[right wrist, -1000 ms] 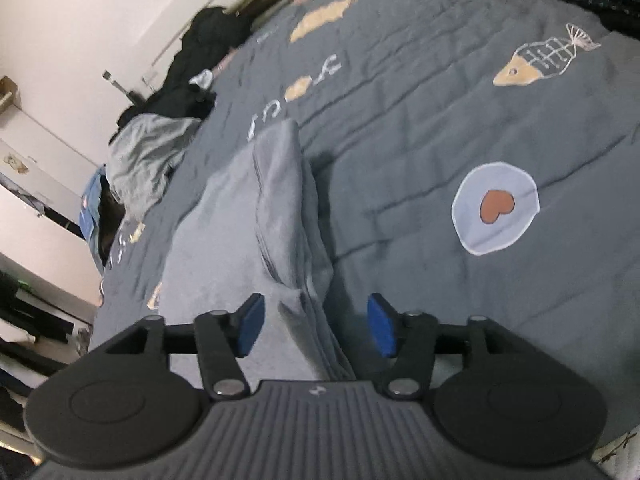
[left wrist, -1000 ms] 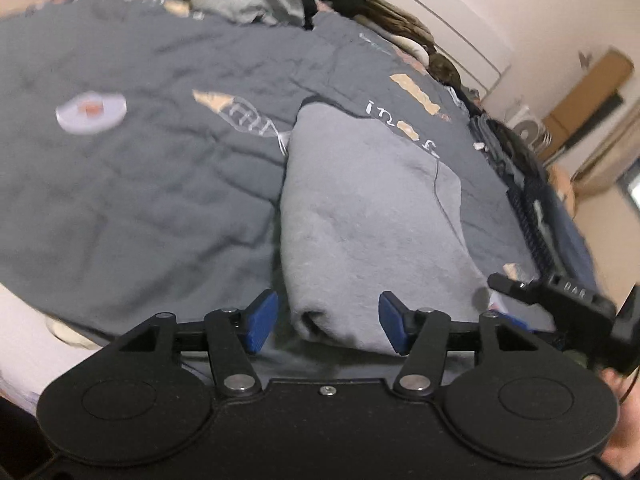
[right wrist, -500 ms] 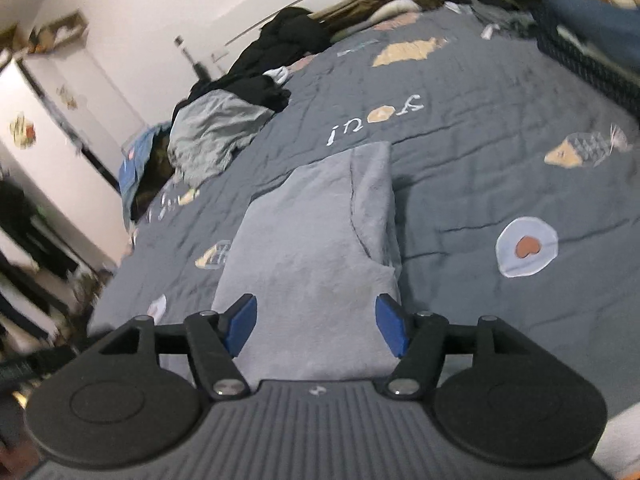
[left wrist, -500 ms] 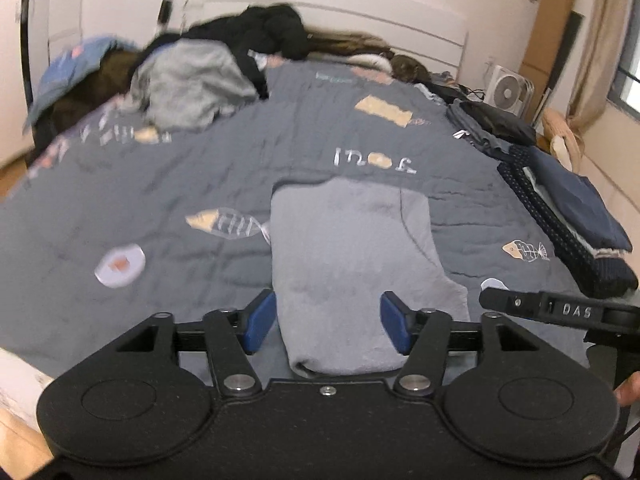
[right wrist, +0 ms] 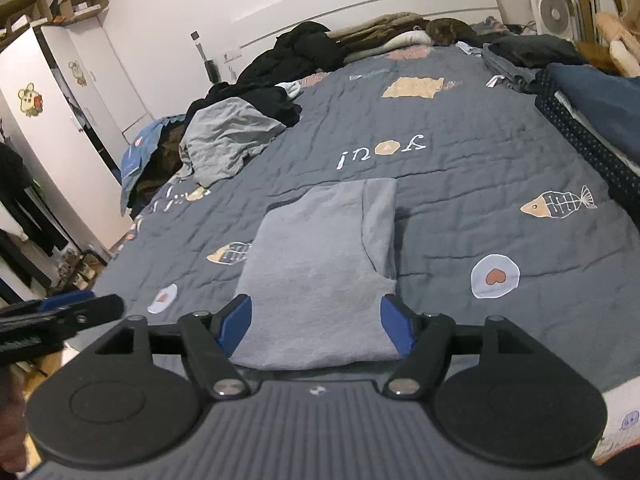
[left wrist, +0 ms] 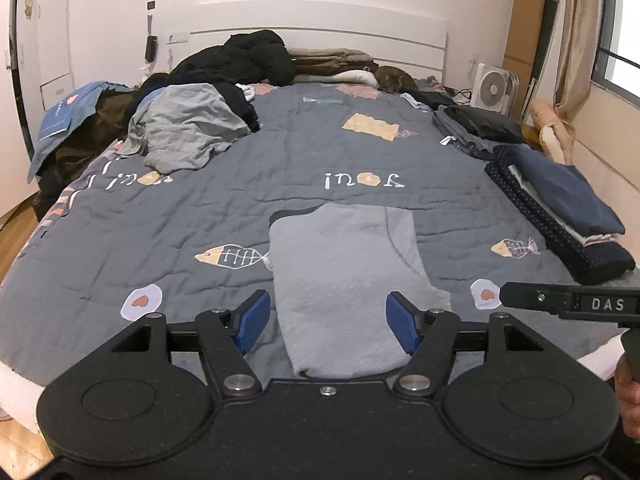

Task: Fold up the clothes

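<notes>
A light grey garment (left wrist: 344, 276) (right wrist: 320, 276) lies folded into a long rectangle on the dark grey quilt (left wrist: 200, 216) (right wrist: 480, 184), near the bed's foot edge. My left gripper (left wrist: 328, 322) hangs open above its near end, holding nothing. The right gripper (right wrist: 316, 326) is also open and empty, raised over the same near end. Part of the right gripper (left wrist: 568, 304) shows at the right of the left wrist view. At the left of the right wrist view the left gripper (right wrist: 60, 312) shows, its jaws not visible there.
A heap of unfolded clothes (left wrist: 188, 128) (right wrist: 232, 136) sits at the bed's far left. Folded dark clothes (left wrist: 560, 208) (right wrist: 592, 112) are stacked along the right side. A fan (left wrist: 494, 90) stands by the headboard, a white wardrobe (right wrist: 60, 128) at left.
Both grippers have pulled back and up from the grey garment, so the whole bed now shows. The garment stays folded flat, and both grippers stay open.
</notes>
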